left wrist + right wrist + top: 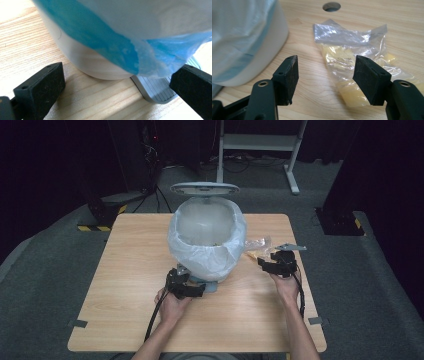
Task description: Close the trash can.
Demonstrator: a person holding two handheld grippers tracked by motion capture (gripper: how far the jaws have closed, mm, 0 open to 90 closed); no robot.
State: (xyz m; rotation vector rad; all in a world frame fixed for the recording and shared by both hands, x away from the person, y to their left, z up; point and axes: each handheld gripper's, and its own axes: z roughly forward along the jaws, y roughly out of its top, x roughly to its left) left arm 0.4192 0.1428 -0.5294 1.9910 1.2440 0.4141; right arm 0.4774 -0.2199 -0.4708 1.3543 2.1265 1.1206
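Fingers (372,80) of the right gripper (325,78) stand well apart, nothing pinched, and the clear plastic bag (352,62) with pale yellow contents lies on the table (307,82) just past them, its near end reaching in between the two pads. That bag sits flat near the table's right edge, just beside the bin (207,240), a white pedal bin lined with a pale bag, lid (205,188) tipped up at the back.

From above, the right hand (286,287) comes in along the right side, forearm running straight up from the near edge, right gripper (267,262) pointing left-forward at the bag (257,245). The left hand (170,307) rests at the bin's front foot, left gripper (192,287) aimed at its base.

The left gripper view gets what the high view hides: the pedal (155,90), grey and ribbed, poking out under the bin's base, with the liner's blue hem (100,42) hanging over it. The left fingers (42,90) are spread wide, one either side, touching neither. The right gripper view adds a round hole (331,6) in the table beyond the bag.

Open wood lies left of the bin and across the near half.
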